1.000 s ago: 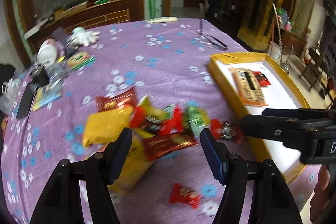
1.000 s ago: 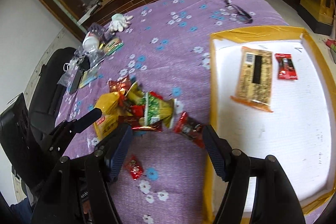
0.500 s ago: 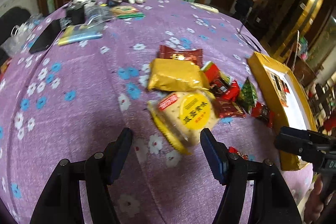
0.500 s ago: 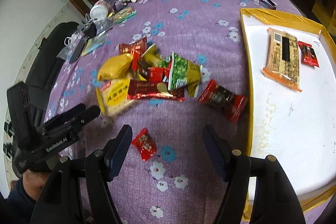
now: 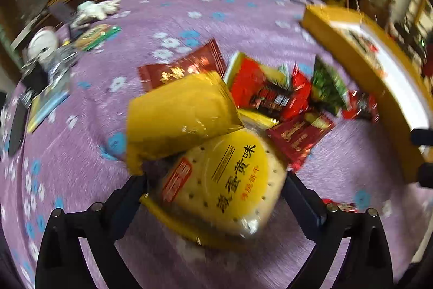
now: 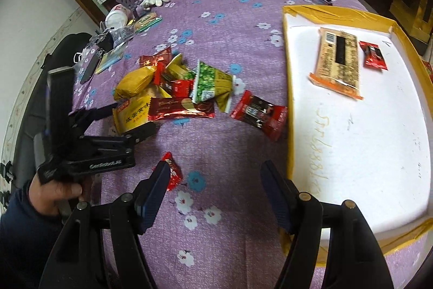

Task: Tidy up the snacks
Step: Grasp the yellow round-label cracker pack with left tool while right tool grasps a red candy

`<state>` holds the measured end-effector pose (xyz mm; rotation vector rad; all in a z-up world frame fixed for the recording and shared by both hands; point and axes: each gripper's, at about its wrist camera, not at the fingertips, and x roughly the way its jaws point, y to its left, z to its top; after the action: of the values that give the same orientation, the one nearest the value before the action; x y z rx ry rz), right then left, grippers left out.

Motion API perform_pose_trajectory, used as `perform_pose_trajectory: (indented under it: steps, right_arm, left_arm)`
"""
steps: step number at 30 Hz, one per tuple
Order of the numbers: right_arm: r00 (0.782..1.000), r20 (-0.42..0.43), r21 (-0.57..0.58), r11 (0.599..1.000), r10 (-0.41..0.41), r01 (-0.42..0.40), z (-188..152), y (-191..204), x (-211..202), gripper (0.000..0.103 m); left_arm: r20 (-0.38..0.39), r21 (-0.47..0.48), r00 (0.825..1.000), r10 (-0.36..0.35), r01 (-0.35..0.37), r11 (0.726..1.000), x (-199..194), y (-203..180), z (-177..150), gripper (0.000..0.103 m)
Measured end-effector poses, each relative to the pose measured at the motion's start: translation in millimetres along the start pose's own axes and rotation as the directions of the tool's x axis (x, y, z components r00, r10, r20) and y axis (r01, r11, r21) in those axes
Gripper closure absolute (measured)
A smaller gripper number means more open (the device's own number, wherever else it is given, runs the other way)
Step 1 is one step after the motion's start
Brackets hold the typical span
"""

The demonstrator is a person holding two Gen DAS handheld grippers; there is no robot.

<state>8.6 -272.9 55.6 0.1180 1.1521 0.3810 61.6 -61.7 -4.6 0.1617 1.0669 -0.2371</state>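
We have the left gripper (image 5: 213, 188) spread wide around the biscuit packet (image 5: 224, 186), one finger on each side of it, not yet clamped. The packet lies on the purple tablecloth (image 6: 243, 26) at the near end of the snack pile, with the plain yellow packet (image 5: 178, 113) overlapping its far edge and a dark red wrapper (image 5: 297, 137) touching its right corner. The right gripper (image 6: 213, 188) hangs released and empty above the cloth, just beside a small red candy (image 6: 173, 172) and near the yellow-edged tray (image 6: 289, 110), which already holds a tan cracker pack (image 6: 338, 64) and a small red sachet (image 6: 374, 56).

To do this grasp well, we think the left fingers should settle low, almost to the cloth, and close across the packet's short width (the film is slippery and the contents brittle), gently enough not to crush. We should lift slowly, so that the yellow packet slides off rather than riding along, then carry it to the tray's open white floor.
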Motion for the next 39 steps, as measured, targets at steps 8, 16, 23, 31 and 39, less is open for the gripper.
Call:
perform_pose_trajectory:
  steps: [8,16,23,31,39]
  right_arm:
    - [1.000,-0.010,-0.011,1.000,0.006,-0.006,-2,6,3,0.035]
    - [0.997,-0.068,-0.139,0.989,0.047,-0.056,-8,41,27,0.035]
    - [0.995,-0.095,-0.286,0.957,0.009,-0.036,-6,71,51,0.046]
    - [0.993,-0.098,-0.366,0.930,-0.062,0.022,-11,83,71,0.067]
    - [0.994,-0.110,-0.289,0.957,-0.019,-0.013,-19,71,58,0.083]
  left_arm:
    - [0.096,-0.007,0.995,-0.008,0.009,1.000,-14,-3,-16,0.022]
    - [0.094,-0.041,0.995,-0.031,0.035,0.999,-50,-18,-78,0.024]
    - [0.092,-0.064,0.994,-0.063,0.069,0.996,-66,-23,-104,0.025]
    - [0.065,-0.021,0.997,-0.028,0.029,0.999,-58,-27,-94,0.017]
    - [0.115,-0.090,0.992,-0.056,0.066,0.994,-60,-16,-91,0.031]
